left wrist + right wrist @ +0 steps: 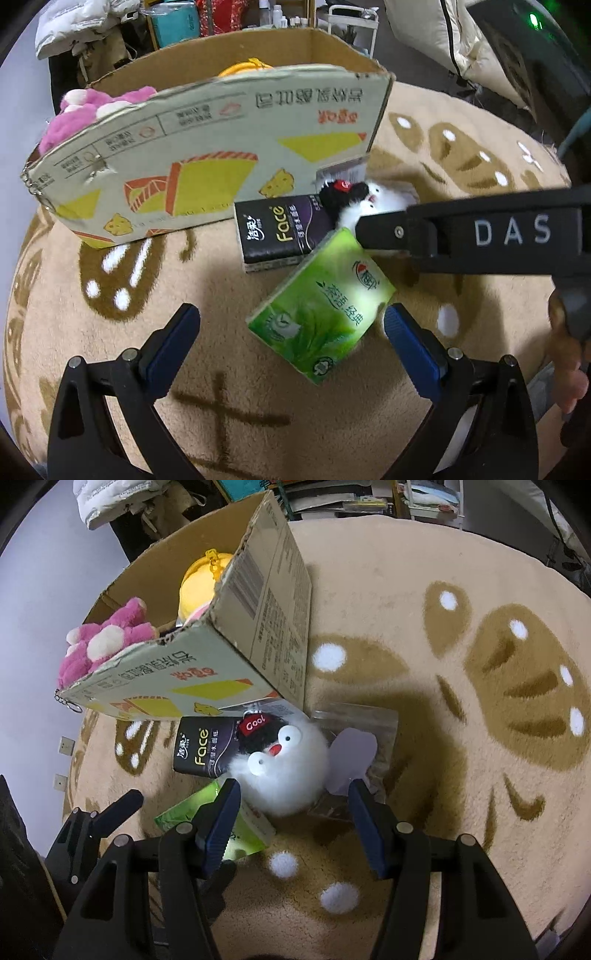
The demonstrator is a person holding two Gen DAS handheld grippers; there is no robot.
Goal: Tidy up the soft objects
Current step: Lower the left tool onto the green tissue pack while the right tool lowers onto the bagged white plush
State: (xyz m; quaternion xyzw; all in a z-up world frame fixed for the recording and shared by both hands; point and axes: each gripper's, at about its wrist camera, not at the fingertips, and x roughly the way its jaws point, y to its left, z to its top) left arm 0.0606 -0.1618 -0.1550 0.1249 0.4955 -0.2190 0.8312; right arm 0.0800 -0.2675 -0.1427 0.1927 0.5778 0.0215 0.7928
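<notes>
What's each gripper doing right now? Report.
Left gripper: open, empty, over the green tissue pack.
Right gripper: open around the white plush toy, not gripping.
</notes>
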